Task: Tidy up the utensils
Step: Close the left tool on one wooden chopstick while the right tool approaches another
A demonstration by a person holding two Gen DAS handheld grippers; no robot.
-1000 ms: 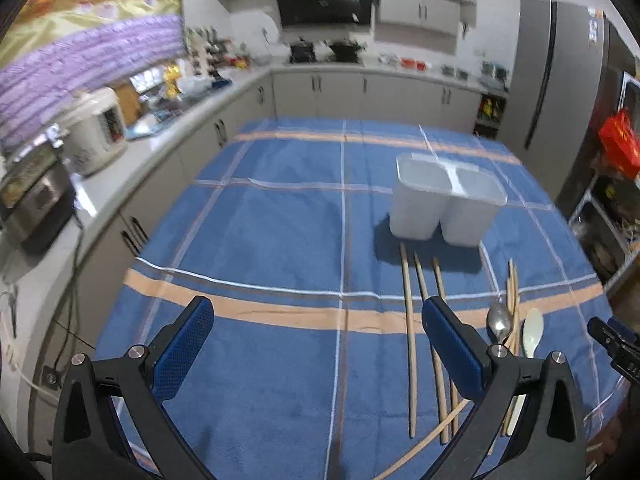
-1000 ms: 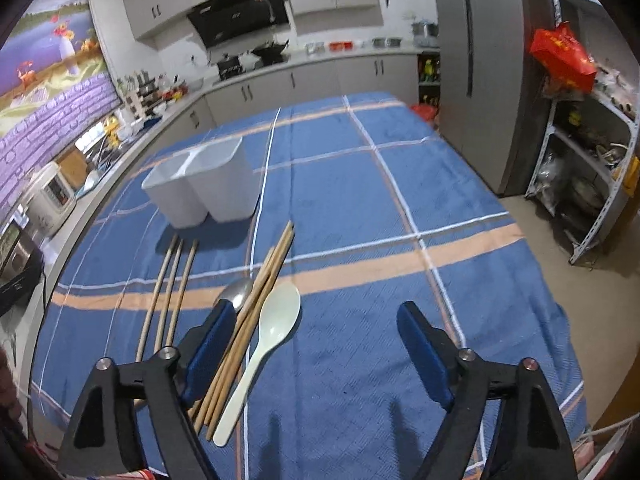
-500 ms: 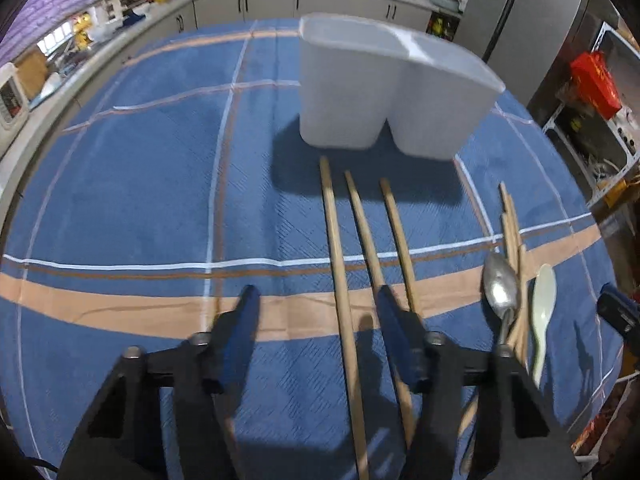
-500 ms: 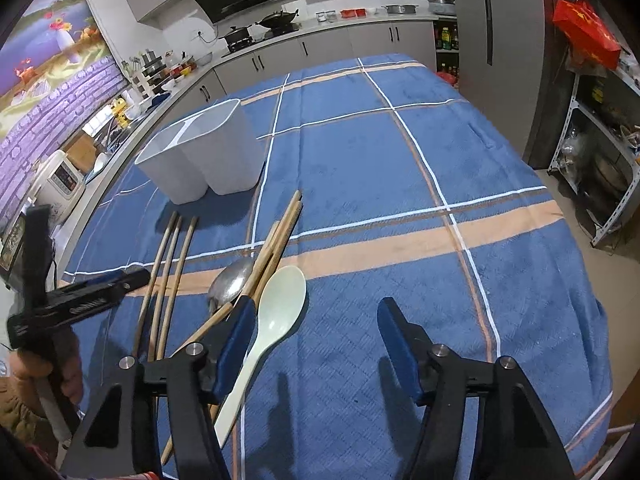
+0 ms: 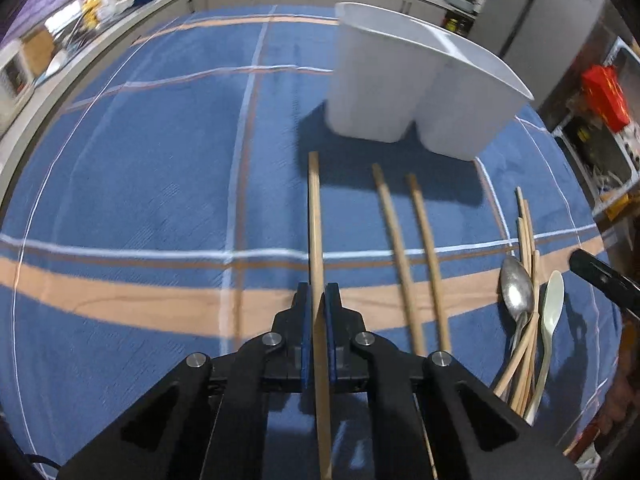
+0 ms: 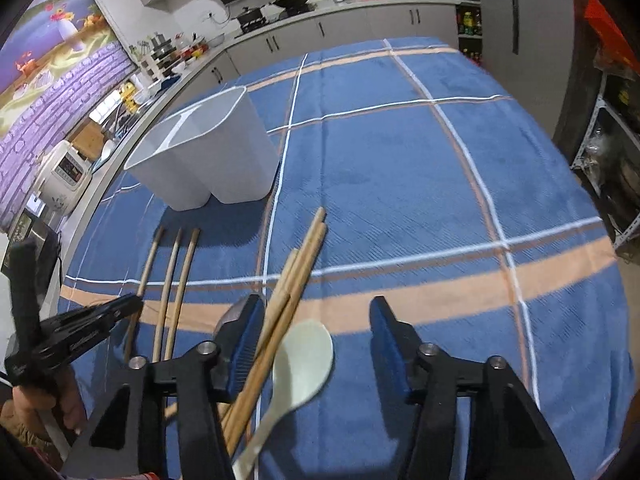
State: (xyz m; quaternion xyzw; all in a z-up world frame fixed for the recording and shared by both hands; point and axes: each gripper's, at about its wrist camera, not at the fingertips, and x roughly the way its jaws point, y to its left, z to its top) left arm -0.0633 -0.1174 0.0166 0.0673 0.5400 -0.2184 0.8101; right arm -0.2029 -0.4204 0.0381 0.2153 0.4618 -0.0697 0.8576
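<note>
A kitchen counter covered in a soft blue cloth with peach and white stripes [image 5: 120,200] lies before you. Nearest, your left gripper [image 5: 316,300] is clenched on the leftmost long wooden chopstick [image 5: 315,220], its jaws still closing, likely to lift it. Your right gripper [image 6: 316,320] is closing, pads not yet pressing, around a bundle of wooden chopsticks [image 6: 296,276] and a smooth pale green plastic spoon [image 6: 304,360]. Two more chopsticks [image 5: 412,264] lie alongside. Farther off stands the white plastic two-compartment holder [image 5: 400,92], apparently their destination.
</note>
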